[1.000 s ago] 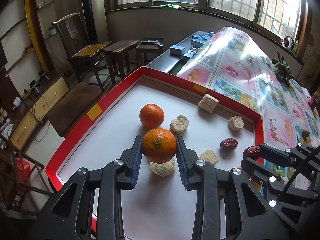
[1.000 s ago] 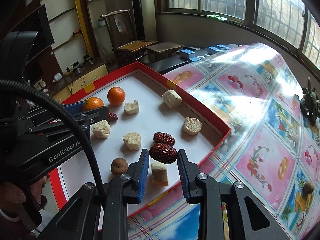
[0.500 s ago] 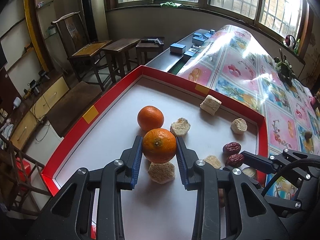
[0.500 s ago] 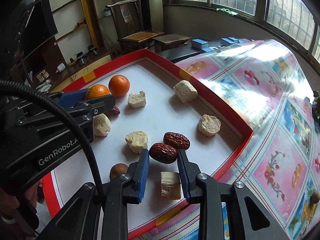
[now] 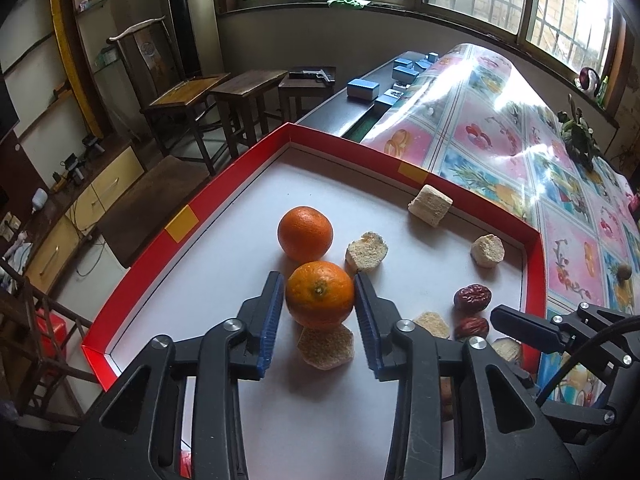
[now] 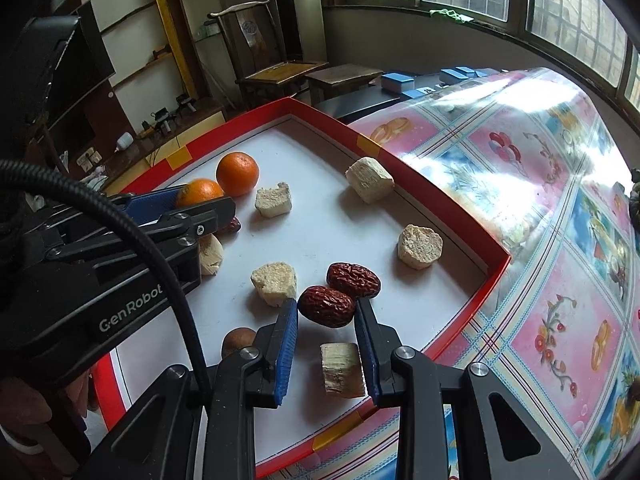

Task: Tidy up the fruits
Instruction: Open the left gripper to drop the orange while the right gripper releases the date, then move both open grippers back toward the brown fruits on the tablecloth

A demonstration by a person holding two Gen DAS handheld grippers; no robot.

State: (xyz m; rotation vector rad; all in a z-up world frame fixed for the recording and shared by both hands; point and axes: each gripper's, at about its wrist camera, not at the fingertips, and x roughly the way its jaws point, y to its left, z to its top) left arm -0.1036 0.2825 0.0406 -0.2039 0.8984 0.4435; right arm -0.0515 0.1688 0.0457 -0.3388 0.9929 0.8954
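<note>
A red-walled tray with a white floor holds the fruit. My left gripper has an orange between its blue pads. Its jaws are opening, a thin gap shows at the left pad, and the orange sits low beside a second orange. In the right wrist view my right gripper has a wrinkled red date at its fingertips. Its jaws are opening too, but both pads still touch the date. This date lies against another red date.
Several pale, crumbly chunks lie scattered on the tray floor, one right under my right gripper. A small brown fruit sits near the tray's front wall. A glossy patterned tablecloth covers the table to the right.
The left jaws have spread slightly and the orange sits a little lower between them. The right gripper came down with its date until it lay against the other date.
</note>
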